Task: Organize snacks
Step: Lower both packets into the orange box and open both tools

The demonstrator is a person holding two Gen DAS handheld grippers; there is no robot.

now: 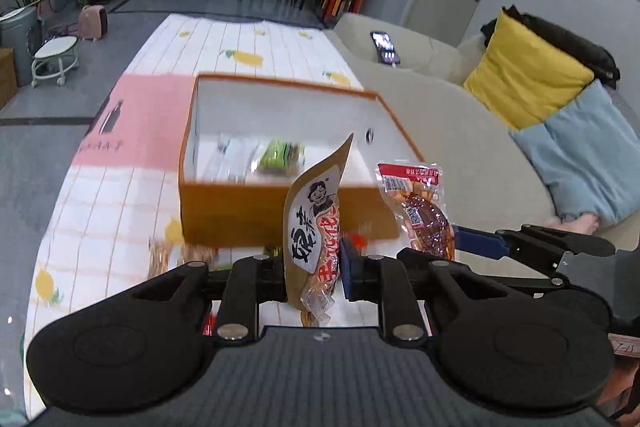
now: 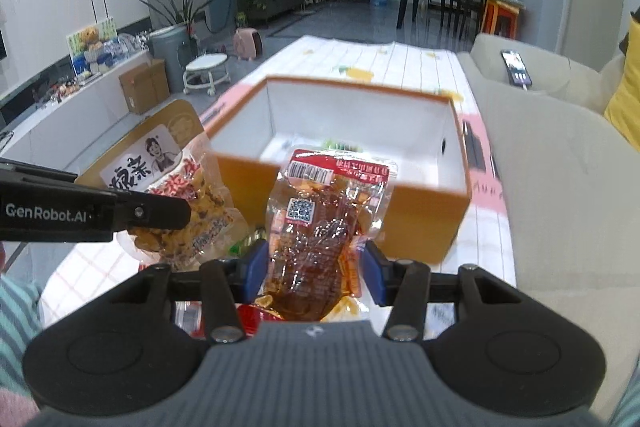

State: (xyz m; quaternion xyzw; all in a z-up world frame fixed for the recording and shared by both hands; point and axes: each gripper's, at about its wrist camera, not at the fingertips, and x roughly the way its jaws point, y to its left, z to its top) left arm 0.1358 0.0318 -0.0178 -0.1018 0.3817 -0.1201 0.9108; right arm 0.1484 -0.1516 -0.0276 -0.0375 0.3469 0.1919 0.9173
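Observation:
My left gripper [image 1: 314, 267] is shut on a tan snack packet [image 1: 316, 223] that bears a drawn portrait; it stands edge-on and upright between the pads. The same tan packet [image 2: 172, 183] shows at the left of the right wrist view. My right gripper [image 2: 314, 271] is shut on a clear packet of reddish-brown food with a red top [image 2: 320, 223]; that red-topped packet [image 1: 420, 207] also appears beside the tan one in the left wrist view. Just beyond both stands an open orange box [image 1: 280, 215] with white inside, holding a green-wrapped snack [image 1: 278, 157] and pale packets.
The box [image 2: 424, 223] sits on a checked lemon-print tablecloth [image 1: 120, 195] with a pink patch. Loose snacks lie blurred near the cloth's front edge. A beige sofa [image 1: 460, 131] with a phone [image 1: 385, 47], yellow and blue cushions runs along the right. Floor, stool and plants lie left.

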